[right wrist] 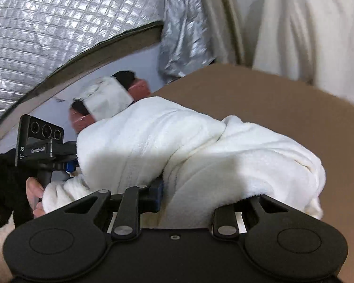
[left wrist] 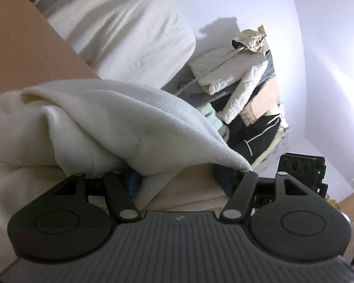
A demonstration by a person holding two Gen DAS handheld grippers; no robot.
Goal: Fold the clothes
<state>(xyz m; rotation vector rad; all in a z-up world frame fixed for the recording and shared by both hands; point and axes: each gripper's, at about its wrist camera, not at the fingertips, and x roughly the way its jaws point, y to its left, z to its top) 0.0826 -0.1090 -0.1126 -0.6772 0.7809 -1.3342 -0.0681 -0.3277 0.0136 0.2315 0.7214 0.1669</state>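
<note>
A white fleece garment point(left wrist: 101, 122) lies bunched on a brown table point(left wrist: 30, 47). It drapes over the front of my left gripper point(left wrist: 181, 179) and hides both fingertips; only blue pad edges show under the cloth. The same garment point(right wrist: 177, 146) fills the right wrist view and covers my right gripper point(right wrist: 195, 188), whose fingertips are hidden too. The other hand-held gripper unit point(right wrist: 42, 141) shows at the left of the right wrist view, held in a bare hand.
A pile of clothes point(left wrist: 243, 89) stands against the white wall beyond the table. A person in a cream shirt point(right wrist: 306, 28) stands behind the table point(right wrist: 259, 94). Silver quilted sheeting point(right wrist: 47, 23) and a pink box point(right wrist: 82, 118) lie at the left.
</note>
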